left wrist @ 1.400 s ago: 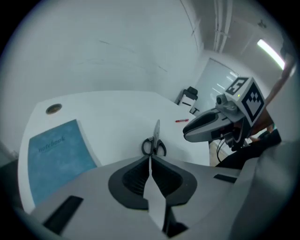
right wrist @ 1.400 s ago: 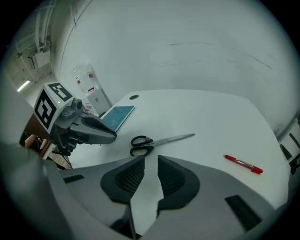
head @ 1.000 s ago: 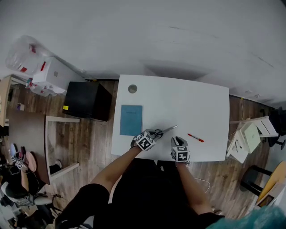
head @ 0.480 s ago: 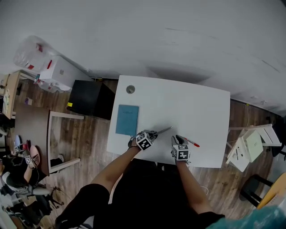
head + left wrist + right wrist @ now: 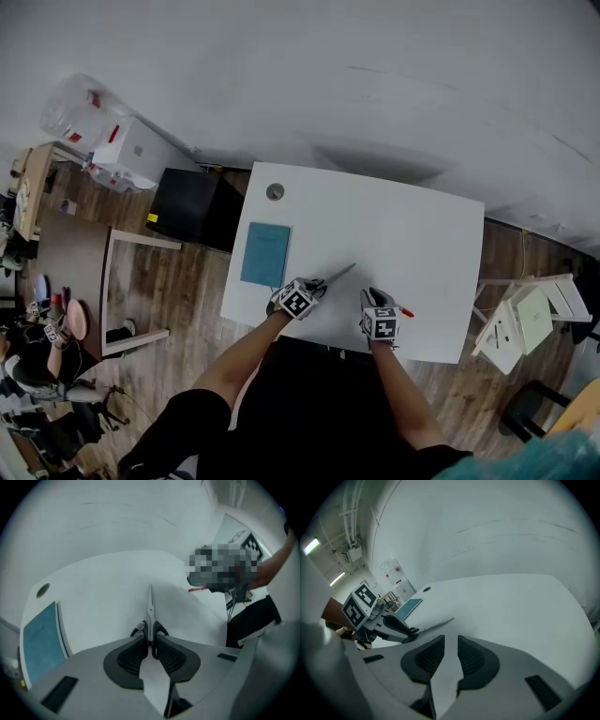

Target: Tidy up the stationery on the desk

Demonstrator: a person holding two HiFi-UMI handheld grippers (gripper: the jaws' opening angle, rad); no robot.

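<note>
Closest to me, my left gripper [image 5: 151,638] has its jaws pinched on the black handles of the scissors [image 5: 150,604]. The jaws have just been closing, and the pads now press the handles from both sides. The shut blades point straight ahead of that gripper, out over the white desk [image 5: 412,234], with a thin shadow beside them. I cannot tell whether the tip touches the surface.

To its right, my right gripper [image 5: 451,641] hangs over the near edge of the desk. Its jaws stand a narrow gap apart, and only bare desktop shows between the pads [image 5: 474,657]. The red pen [image 5: 404,311] lies on the desk just beside that gripper, on its right, poking out from under it in the head view.

Further out on my left, the blue notebook [image 5: 265,254] lies flat near the desk's left edge, well apart from the scissors. Beyond it, near the far left corner, a round grey disc [image 5: 275,191] sits in the desktop. Off the desk on that side, a black cabinet [image 5: 192,209] stands on the wooden floor [image 5: 202,281].
</note>
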